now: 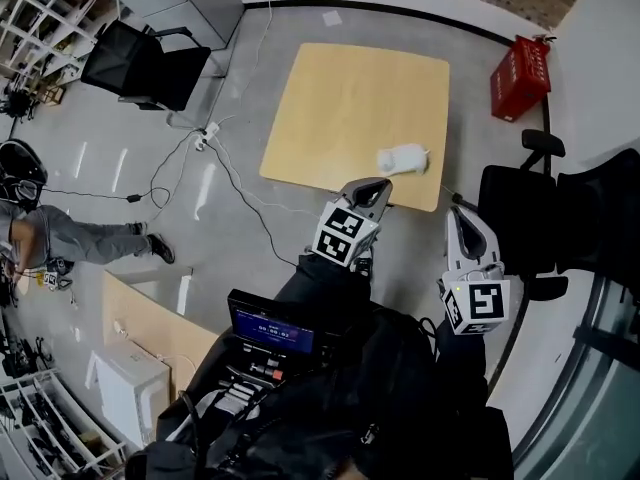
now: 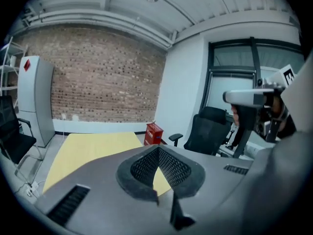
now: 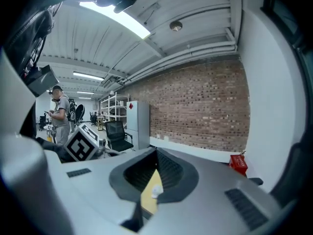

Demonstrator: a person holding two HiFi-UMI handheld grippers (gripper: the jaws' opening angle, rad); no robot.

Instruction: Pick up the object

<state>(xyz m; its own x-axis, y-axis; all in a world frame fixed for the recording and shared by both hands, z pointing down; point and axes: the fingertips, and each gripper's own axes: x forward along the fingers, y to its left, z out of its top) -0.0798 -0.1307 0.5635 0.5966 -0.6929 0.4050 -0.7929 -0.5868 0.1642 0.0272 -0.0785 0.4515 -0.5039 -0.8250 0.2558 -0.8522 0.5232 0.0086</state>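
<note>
A small white object [image 1: 403, 159] lies on the light wooden table [image 1: 340, 108], near its front right edge. Both grippers hang in the air short of that edge and hold nothing. My left gripper [image 1: 378, 186] points at the table just below the object, and its jaws meet at the tip [image 2: 159, 148]. Further right and lower, my right gripper [image 1: 458, 215] also has its jaws together [image 3: 156, 151]. Through the slit between its jaws I see the white object [image 3: 156, 191] on the table top [image 3: 148, 204]. The left gripper view shows only bare table [image 2: 93, 148].
A red box [image 1: 520, 78] stands on the floor beyond the table's right corner. Black office chairs stand at the right [image 1: 530, 218] and the far left [image 1: 145, 63]. Cables [image 1: 230, 178] trail over the floor left of the table. A person [image 1: 60, 233] stands at the left edge.
</note>
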